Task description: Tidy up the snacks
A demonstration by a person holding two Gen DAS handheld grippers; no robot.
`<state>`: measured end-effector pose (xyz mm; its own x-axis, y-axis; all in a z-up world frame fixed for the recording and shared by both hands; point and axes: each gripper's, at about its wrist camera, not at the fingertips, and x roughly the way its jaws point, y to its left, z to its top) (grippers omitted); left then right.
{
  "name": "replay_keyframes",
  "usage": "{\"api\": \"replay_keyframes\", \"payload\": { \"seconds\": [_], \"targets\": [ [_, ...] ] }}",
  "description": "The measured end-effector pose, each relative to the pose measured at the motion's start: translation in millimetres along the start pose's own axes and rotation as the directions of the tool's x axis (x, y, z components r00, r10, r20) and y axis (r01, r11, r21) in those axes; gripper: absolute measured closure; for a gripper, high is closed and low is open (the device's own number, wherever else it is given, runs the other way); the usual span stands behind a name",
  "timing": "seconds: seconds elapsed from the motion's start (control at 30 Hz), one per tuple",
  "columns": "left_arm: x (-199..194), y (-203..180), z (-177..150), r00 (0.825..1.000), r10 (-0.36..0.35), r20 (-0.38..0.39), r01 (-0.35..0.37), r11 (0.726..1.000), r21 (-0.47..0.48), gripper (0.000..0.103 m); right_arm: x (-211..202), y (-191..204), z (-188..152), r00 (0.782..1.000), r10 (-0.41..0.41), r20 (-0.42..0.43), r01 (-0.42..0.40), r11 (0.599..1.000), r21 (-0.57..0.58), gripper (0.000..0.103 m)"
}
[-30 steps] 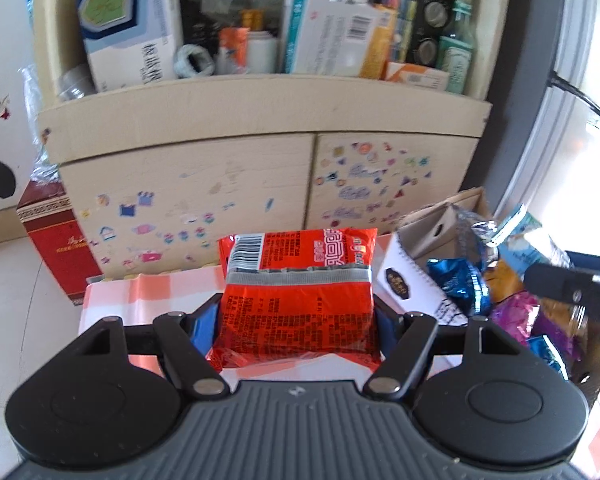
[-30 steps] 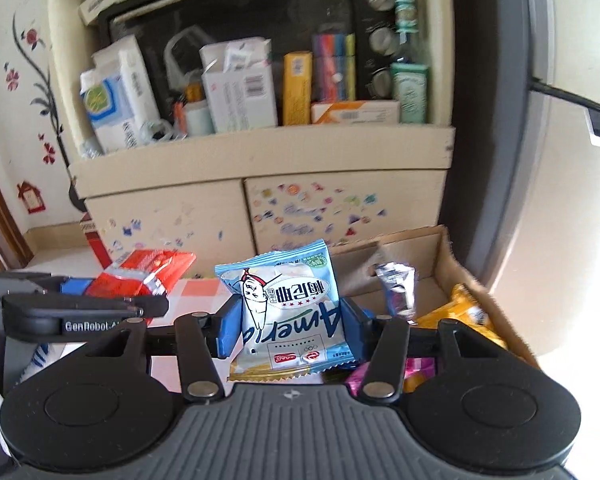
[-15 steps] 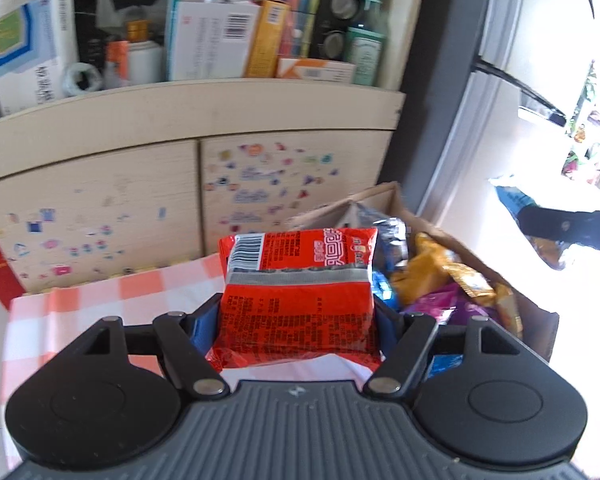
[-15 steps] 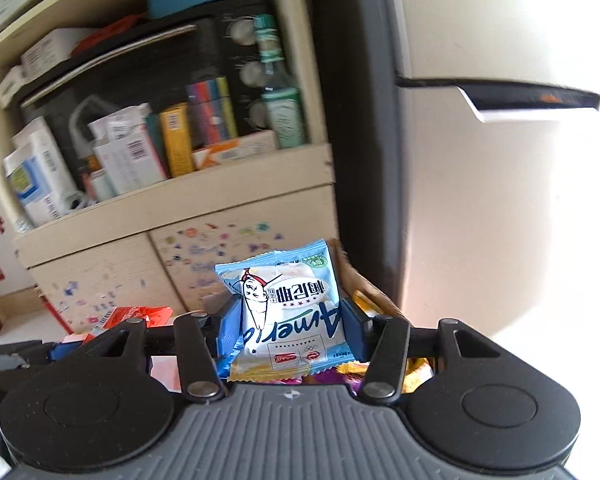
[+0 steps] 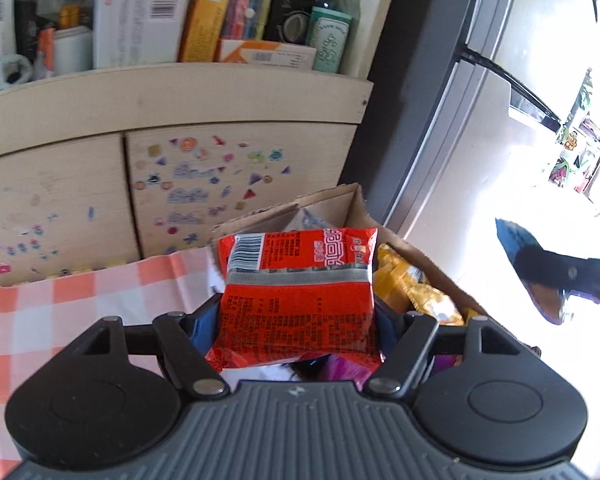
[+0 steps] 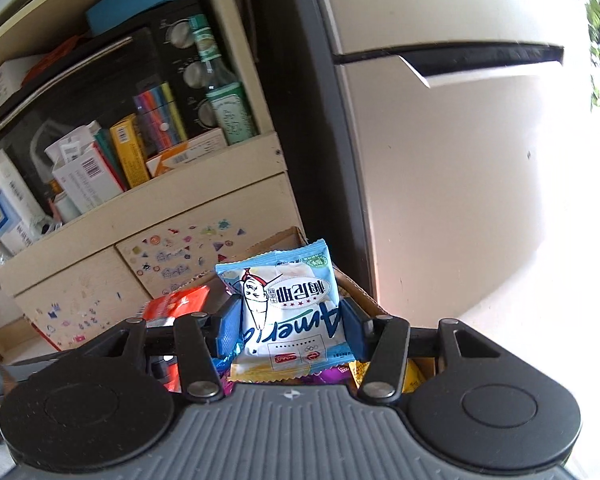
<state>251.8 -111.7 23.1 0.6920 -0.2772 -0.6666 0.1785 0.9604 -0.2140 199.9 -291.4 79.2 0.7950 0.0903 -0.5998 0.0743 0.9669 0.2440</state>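
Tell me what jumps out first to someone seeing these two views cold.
The red snack packet clamped in the left gripper fills the middle of the left wrist view, held above the cardboard box of snacks. In the right wrist view, the pale blue snack packet sits pinched in the right gripper, over the same box. Behind both stands the cluttered shelf with a sticker-covered cabinet door.

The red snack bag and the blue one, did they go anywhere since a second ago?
Both swung to the right, toward the cardboard box of snacks. The left hand-held gripper carried the red snack packet from over the checked tablecloth to the box's edge; the right hand-held gripper brought the light-blue snack packet over the box. Nothing was let go: each is still clamped.
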Motion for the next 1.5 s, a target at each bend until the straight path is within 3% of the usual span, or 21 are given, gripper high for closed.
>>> {"api": "replay_keyframes", "payload": {
  "seconds": [0.13,0.17,0.3,0.33,0.53,1.07,1.5],
  "targets": [
    [16,-12,8,1.000,-0.002,-0.017,0.002,1.000,-0.002,0.028,3,-6,0,1.000,-0.011,-0.011,0.012,0.999,0.047,0.042],
    [20,-15,9,1.000,0.010,-0.028,-0.010,1.000,-0.003,0.024,4,-8,0,1.000,-0.005,-0.015,0.006,0.998,0.062,0.041],
    [17,-24,8,0.999,0.041,-0.027,-0.041,0.999,0.002,0.010,1,-12,1,1.000,0.003,-0.019,-0.001,0.996,0.091,0.025],
    [13,-26,8,0.998,0.047,-0.030,-0.047,0.999,0.003,0.008,1,-12,1,1.000,-0.004,-0.020,0.006,0.996,0.087,0.019],
    [-7,-37,3,0.995,0.089,-0.043,-0.088,0.996,0.027,0.006,-1,-10,1,0.998,-0.052,-0.033,0.054,0.997,0.061,0.006],
    [-36,-35,-10,0.965,0.232,-0.121,-0.233,0.973,0.006,0.004,-6,-7,-2,0.992,-0.102,-0.076,0.100,0.995,-0.021,0.003],
    [-49,-45,-14,0.944,0.292,-0.156,-0.291,0.956,0.025,0.004,-10,-6,-10,0.978,-0.161,-0.134,0.152,0.986,-0.075,0.000]
  ]
}}
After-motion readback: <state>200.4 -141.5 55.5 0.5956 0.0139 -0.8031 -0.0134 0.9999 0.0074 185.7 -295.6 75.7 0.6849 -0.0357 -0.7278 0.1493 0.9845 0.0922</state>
